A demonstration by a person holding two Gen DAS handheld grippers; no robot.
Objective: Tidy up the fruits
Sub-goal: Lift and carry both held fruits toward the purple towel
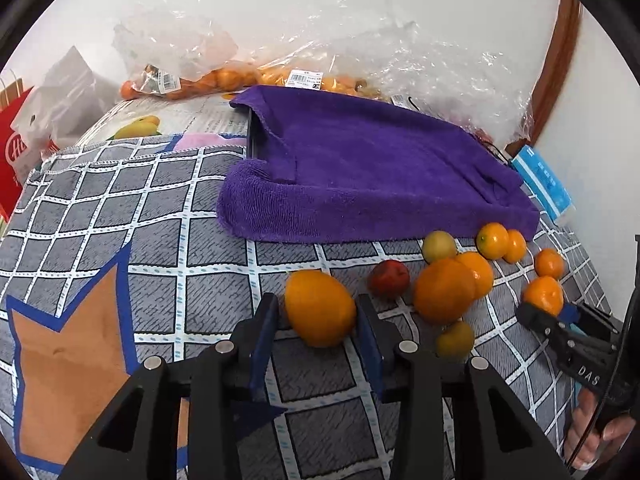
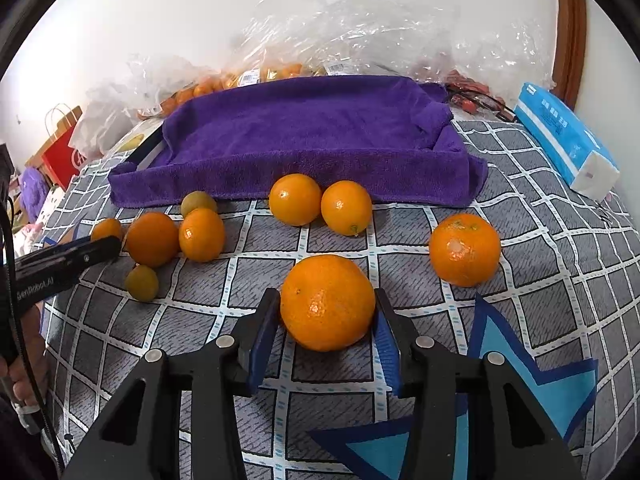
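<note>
A large orange (image 1: 320, 308) rests on the checked cloth with my left gripper (image 1: 318, 306) shut on it, blue pads against both sides. My right gripper (image 2: 327, 300) is shut on a bigger mandarin (image 2: 328, 302), which also rests on the cloth. Between the two grippers lie loose fruits: an orange (image 1: 444, 290), a red fruit (image 1: 388, 279), two small yellow-green ones (image 1: 439, 246) (image 1: 455, 338) and several mandarins (image 2: 295, 199). One more mandarin (image 2: 464, 249) sits to the right. Behind them stands a tray lined with a purple towel (image 2: 312, 136), with nothing in it.
Clear plastic bags of oranges (image 1: 224, 78) pile up against the wall behind the tray. A blue tissue pack (image 2: 564, 136) lies at the right, and a red paper bag (image 1: 12, 152) stands off the left edge. A hand (image 2: 24, 376) holds the left gripper's handle.
</note>
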